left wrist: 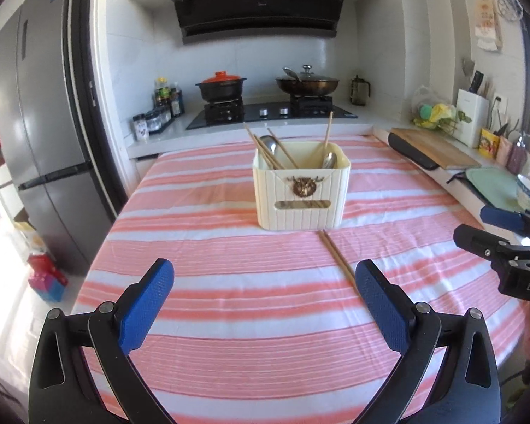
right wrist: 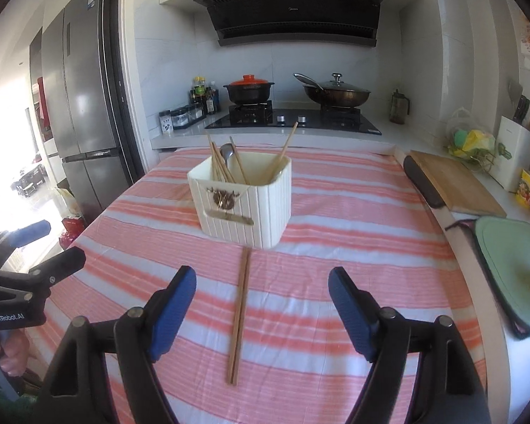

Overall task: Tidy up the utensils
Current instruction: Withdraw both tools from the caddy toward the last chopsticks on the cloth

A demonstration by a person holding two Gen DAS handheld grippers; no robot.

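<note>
Both claws, left claw (left wrist: 265, 304) and right claw (right wrist: 263, 309), apart and empty; thin paired chopsticks (right wrist: 239, 312) flat on bench cloth (right wrist: 335, 265) likely to split or slip on pinch.

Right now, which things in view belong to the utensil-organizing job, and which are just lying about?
Belongs to the job:
- cream utensil holder, with chopsticks and spoons in it
- loose chopstick pair on the striped cloth
- left gripper and right gripper, both open, empty

Just lying about:
- cutting board
- red-lidded pot
- wok
- condiment bottles
</note>
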